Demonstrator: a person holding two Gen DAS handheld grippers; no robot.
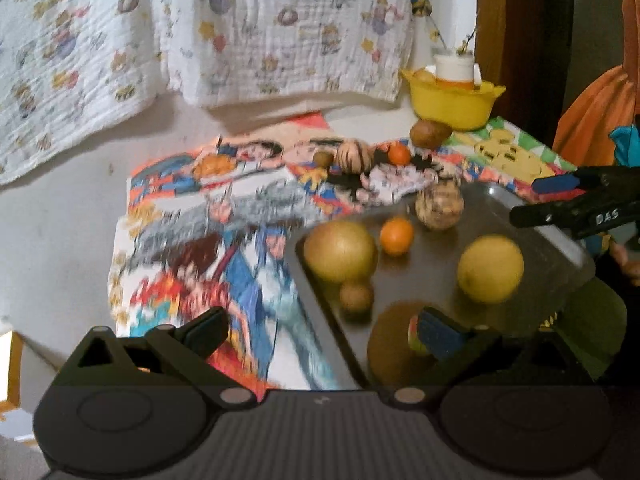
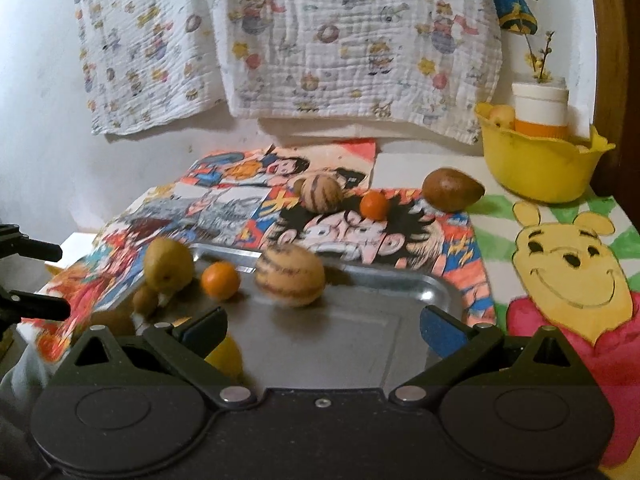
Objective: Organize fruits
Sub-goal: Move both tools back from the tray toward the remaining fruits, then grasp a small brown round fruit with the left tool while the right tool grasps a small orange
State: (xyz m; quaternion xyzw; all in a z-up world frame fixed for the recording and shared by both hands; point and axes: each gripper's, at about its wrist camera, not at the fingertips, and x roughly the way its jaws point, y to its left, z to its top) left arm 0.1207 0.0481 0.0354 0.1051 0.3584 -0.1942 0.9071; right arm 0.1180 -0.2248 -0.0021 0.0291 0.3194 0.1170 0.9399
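Roughly half done by my read. On the metal tray (image 2: 424, 292) I count a pear-like yellow-green fruit (image 2: 168, 266), a small orange (image 2: 221, 281), a striped melon-like fruit (image 2: 290, 280), a kiwi (image 2: 145, 300) touching the pear, and a yellow round fruit (image 1: 490, 269) near the front, mostly hidden behind my right finger in the right view. Left on the comic-print mat (image 2: 224, 204), well behind the tray: a second striped fruit (image 2: 321, 193), a second small orange (image 2: 374, 205), a brown avocado-shaped fruit (image 2: 452, 191), plus a small kiwi (image 1: 323, 158) that shows only in the left view. My right gripper (image 2: 320, 330) sits wide open over bare tray, holding nothing; left gripper (image 1: 320, 330) also wide and empty, one finger over the tray's near corner. Tray is smooth, shiny sheet metal with a raised rim, so round fruit may roll. Striped skins look smooth and firm, the kiwi dull. Yellow plastic bowl (image 2: 536, 168) at the back right holds a white-and-orange jar (image 2: 540, 114). Frames are blurred, so fine texture is uncertain.
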